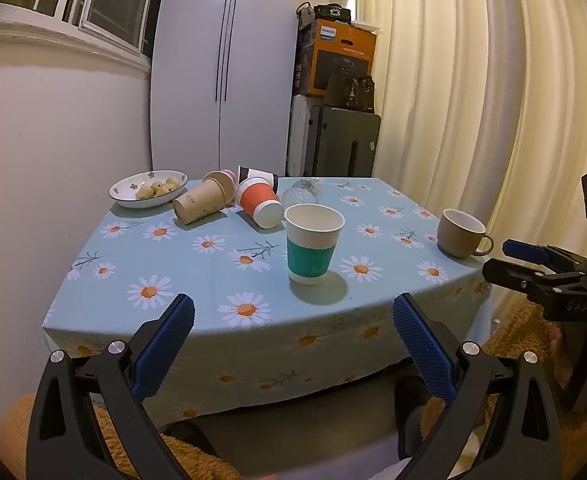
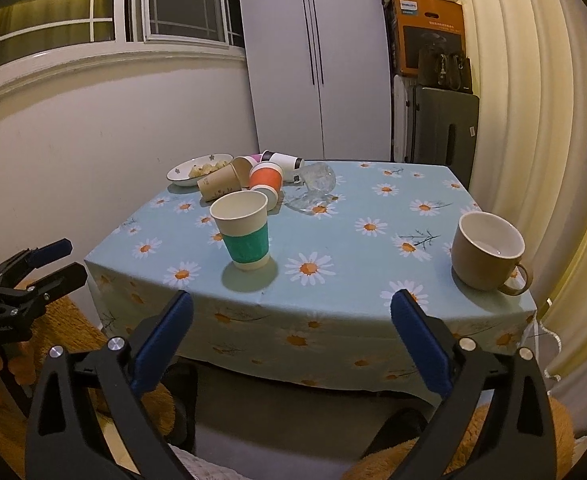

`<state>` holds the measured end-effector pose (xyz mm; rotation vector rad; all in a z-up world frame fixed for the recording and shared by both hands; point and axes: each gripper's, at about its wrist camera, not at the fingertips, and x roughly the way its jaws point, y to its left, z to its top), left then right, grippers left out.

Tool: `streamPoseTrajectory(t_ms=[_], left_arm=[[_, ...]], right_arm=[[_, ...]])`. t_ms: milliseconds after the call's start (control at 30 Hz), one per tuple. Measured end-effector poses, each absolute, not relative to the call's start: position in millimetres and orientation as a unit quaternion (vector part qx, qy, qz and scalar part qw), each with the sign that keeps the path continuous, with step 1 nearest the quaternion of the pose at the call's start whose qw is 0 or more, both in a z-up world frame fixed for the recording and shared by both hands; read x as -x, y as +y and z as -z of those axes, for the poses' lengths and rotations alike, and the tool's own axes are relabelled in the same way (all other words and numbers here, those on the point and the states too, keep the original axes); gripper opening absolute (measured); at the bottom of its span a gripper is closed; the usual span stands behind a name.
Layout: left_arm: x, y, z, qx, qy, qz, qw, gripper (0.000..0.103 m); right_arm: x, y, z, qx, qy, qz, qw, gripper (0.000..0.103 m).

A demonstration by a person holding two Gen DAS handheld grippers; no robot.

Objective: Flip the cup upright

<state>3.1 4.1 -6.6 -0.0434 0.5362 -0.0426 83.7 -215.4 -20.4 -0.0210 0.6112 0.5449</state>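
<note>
Both grippers, left gripper (image 1: pixel 293 332) and right gripper (image 2: pixel 291 330), gaped empty; green cup (image 1: pixel 313 244) stood upright, others (image 1: pixel 203 202) lay tipped.

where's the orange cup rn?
Orange cup lies tipped at the table's far left in both views, between the brown paper cup and the glass.

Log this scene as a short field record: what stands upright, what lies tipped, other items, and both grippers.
upright: teal-banded paper cup near the front edge; beige mug at the right side
tipped: brown paper cup, orange paper cup, clear glass, all on their sides at the back
other: bowl of food back left; daisy tablecloth
left gripper: open, empty, short of the table
right gripper: open, empty, short of the table
</note>
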Motion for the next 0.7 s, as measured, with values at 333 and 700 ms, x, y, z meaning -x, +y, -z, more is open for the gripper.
streamPoseTrajectory(t_ms=[333, 700], left_arm=[[-4.1, 4.8, 7.8, 0.021, 0.268, 0.015, 0.963, 0.097], [-3.2, 3.6, 6.8, 0.024, 0.27, 0.015, 0.962, 0.097]], right_arm=[[-85.0, -210.2, 23.5, 0.021, 0.303, -0.259, 0.917, 0.098], [-84.5, -208.7, 25.6, 0.028, 0.303, -0.259, 0.917, 0.098]])
